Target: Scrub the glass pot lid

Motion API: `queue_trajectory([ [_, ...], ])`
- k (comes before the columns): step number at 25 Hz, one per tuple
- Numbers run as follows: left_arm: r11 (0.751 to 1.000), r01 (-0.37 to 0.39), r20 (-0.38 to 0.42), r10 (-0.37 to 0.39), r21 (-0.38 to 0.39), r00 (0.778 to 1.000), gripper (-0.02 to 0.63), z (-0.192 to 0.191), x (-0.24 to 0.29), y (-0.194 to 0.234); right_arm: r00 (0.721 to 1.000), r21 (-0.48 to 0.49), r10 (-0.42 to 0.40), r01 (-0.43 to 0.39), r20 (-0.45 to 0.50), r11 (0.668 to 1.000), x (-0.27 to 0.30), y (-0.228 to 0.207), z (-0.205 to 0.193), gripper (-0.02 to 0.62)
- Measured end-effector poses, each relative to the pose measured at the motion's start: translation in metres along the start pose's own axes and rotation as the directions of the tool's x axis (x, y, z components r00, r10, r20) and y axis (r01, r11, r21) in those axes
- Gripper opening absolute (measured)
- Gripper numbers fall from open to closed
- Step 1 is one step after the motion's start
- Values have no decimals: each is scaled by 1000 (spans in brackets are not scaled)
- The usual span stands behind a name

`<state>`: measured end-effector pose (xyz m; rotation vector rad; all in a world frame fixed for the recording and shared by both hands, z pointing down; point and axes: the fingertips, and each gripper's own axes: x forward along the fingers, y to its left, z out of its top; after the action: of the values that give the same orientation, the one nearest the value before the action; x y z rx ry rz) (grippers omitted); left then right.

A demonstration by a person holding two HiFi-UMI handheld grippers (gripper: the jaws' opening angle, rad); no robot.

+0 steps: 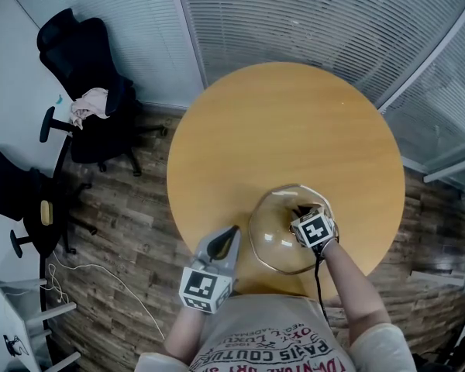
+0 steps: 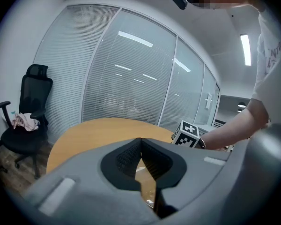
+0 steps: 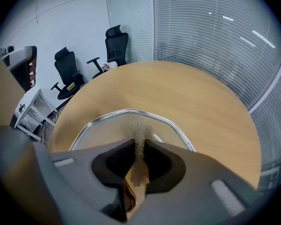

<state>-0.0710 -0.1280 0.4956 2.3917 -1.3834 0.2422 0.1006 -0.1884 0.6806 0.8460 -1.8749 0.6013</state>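
Observation:
The glass pot lid [image 1: 275, 239] lies on the round wooden table [image 1: 279, 122], near its front edge. My right gripper [image 1: 301, 208] hovers over the lid's right half, shut on a thin brown scrub pad [image 3: 139, 131] that sticks out past the fingertips. In the right gripper view the lid's metal rim [image 3: 126, 112] curves just beyond that gripper [image 3: 139, 142]. My left gripper [image 1: 232, 232] sits just left of the lid, at the table's front edge, pointing toward it. Its jaws [image 2: 140, 140] are shut with nothing seen between them.
A black office chair [image 1: 85, 76] with a pale cloth [image 1: 89, 105] on its seat stands left of the table. A second chair [image 1: 23, 200] is nearer on the left. Glass walls with blinds [image 1: 318, 22] close the far side. A white rack [image 1: 19, 324] stands bottom left.

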Motion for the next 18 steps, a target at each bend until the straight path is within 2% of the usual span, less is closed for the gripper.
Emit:
queue_trajectory([
  [4,1000,-4,-2,4,-3,1000,6,-1,-3,4,999,-29,30,-31,-28,999,5,10,3,63],
  [8,1000,-10,-5,10,-6,1000,7,-3,-7,7,997,-124,40,-48,-60,991,6,22,9,63],
  [11,1000,-14,-5,14,-5,1000,7,-3,-9,11,996,-141,51,-61,-77,988,10,29,12,63],
  [18,999,-30,-8,29,-13,1000,8,-6,-17,15,996,-256,50,-68,-75,964,7,46,19,63],
])
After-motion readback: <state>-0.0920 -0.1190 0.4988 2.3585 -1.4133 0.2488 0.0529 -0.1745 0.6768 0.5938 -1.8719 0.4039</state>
